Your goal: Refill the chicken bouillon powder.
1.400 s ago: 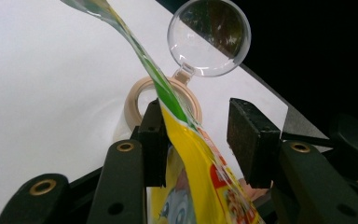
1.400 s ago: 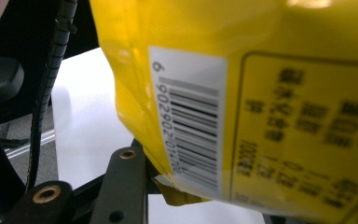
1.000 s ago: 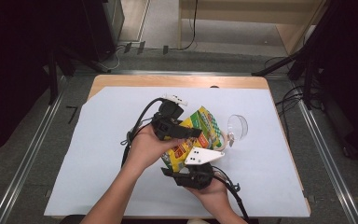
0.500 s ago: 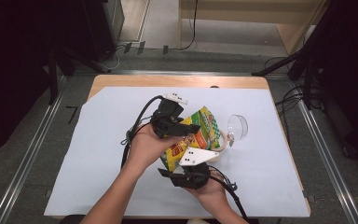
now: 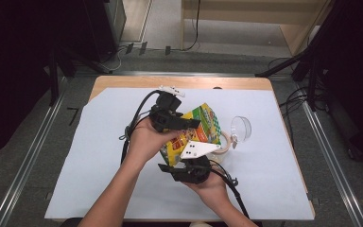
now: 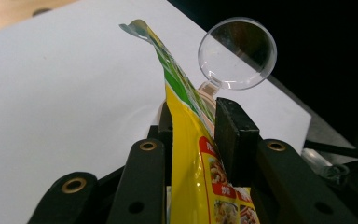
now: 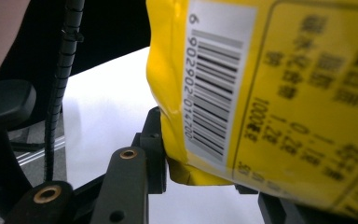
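Yellow and green foil is what I have between both tools: a printed snack pouch [image 5: 196, 132] held up over the white sheet [image 5: 99, 165] that covers the wooden table [image 5: 123, 82], near the middle of it. My left gripper [image 6: 193, 126] has its 2 black jaws pinched on one edge of the pouch, the foil rising between them toward a curled top corner. My right gripper [image 7: 200, 168] clamps the barcode end from below; its far jaw is mostly hidden behind the foil, so I judge that grip partly from the crease in the foil. Just beyond the pouch a clear round lens with a small handle [image 6: 237, 51] lies on the sheet, beside a pale ring [image 5: 226, 142].
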